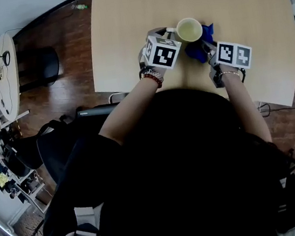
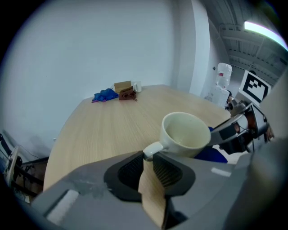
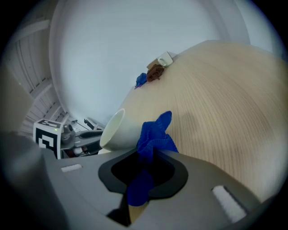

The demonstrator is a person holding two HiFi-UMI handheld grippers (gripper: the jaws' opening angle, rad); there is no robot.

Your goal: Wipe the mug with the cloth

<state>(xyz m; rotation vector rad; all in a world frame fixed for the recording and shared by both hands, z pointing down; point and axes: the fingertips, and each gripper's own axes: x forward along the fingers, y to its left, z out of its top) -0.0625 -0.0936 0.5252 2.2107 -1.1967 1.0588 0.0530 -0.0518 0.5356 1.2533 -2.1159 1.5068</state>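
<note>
The mug [image 2: 185, 134] is held by its handle, which is pinched between the jaws of the left tool [image 2: 149, 161], mouth upward, over the person's side of the tabletop [image 1: 125, 36]; whether its base rests on the wood cannot be told. The blue cloth [image 3: 155, 134] is clamped in the right tool [image 3: 146, 157], whose jaws are pressed together on it. A bunched fold stands out beyond the tips and appears to lie against the mug's outer wall, on the side away from the handle. Wiping is judged to be the step in hand. For it to be done well, a firm handle grip is needed so that the mug is not twisted out. The soft fold, not the hard tips, should be pressed to the wall, and strokes carried round the wall and over the rim.
</note>
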